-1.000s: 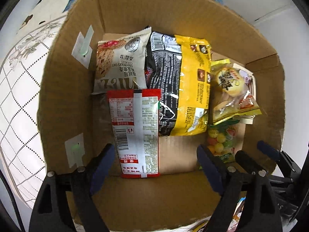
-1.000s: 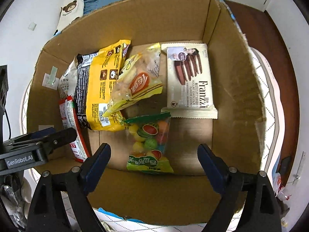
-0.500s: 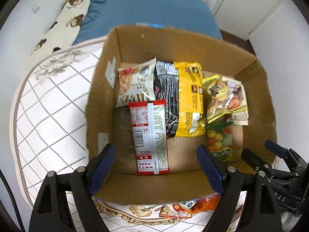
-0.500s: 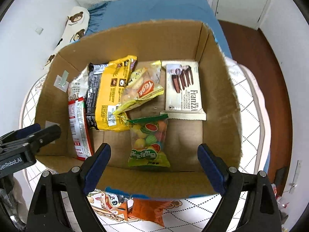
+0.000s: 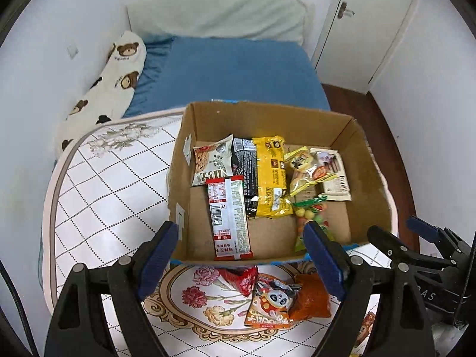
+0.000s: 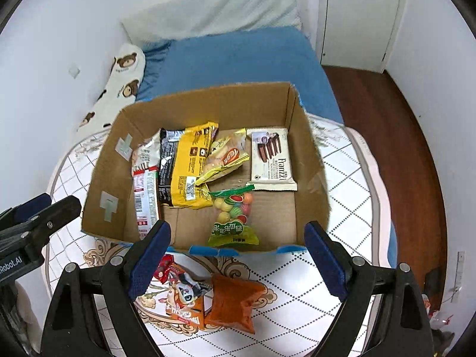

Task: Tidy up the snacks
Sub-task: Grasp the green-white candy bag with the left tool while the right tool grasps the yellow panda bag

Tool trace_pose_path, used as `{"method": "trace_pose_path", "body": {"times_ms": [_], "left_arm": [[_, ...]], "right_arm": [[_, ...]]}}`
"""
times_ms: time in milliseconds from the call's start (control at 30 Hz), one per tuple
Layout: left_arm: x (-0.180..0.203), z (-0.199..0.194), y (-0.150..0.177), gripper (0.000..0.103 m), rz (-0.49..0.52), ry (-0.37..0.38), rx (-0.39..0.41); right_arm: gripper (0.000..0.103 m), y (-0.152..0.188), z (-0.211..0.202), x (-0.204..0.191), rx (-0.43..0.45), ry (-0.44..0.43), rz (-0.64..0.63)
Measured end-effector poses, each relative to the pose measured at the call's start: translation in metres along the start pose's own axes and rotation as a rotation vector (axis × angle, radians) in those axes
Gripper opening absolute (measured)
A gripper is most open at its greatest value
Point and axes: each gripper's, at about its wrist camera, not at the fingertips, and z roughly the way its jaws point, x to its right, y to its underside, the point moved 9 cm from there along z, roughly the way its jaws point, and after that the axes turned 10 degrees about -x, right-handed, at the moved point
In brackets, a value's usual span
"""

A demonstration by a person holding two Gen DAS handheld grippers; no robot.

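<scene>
Change since a second ago: both views then sat close over the cardboard box (image 5: 327, 125), its walls filling the picture; both now stand higher and further back, so the whole box, the quilted mat (image 5: 104, 184) beneath it and the blue bed (image 5: 232, 71) beyond come into sight. Packets inside the box lie as before.

Left gripper (image 5: 241, 255): tilted steeply down, above the box's near left corner; jaws spread wide, nothing between them.

Right gripper (image 6: 235, 253): tilted steeply down, above the box's near wall; jaws spread wide, nothing between them. The left gripper shows at this view's left edge, apart from the box.

Contents of box, left to right:
- oat cookie packet (image 5: 212, 163), at the far left corner.
- red-and-white packet (image 5: 229, 217), lengthwise, its far end over the cookie packet.
- black-and-yellow bag (image 5: 264, 175), beside the red-and-white packet.
- yellow biscuit bag (image 6: 226, 157), leaning on the black-and-yellow bag.
- fruit candy bag (image 6: 235, 217), near the front wall, touching the yellow bags.
- chocolate wafer packet (image 6: 272, 160), flat against the far right side.

Outside box, on the mat just before the near wall:
- red wrapper (image 5: 242, 278).
- panda packet (image 6: 184, 297).
- orange bag (image 6: 235, 303), touching the panda packet.

Surroundings: bear-print pillow (image 5: 116, 74) along the wall at left; white door (image 5: 366, 29); dark wood floor (image 6: 383, 136) at right.
</scene>
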Motion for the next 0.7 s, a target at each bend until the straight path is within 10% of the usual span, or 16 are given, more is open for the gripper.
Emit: {"method": "trace_pose_path", "body": {"times_ms": [333,700], "left_arm": [[0.012,-0.036,0.045,0.086,0.033,0.029,0.041],[-0.006,0.036,0.184,0.086,0.063,-0.012,-0.21]], "right_arm": [[0.093,0.054,-0.047,-0.001,0.042,-0.051,0.041],[0.093,0.217,0.011,0.055,-0.223,-0.075,0.179]]}}
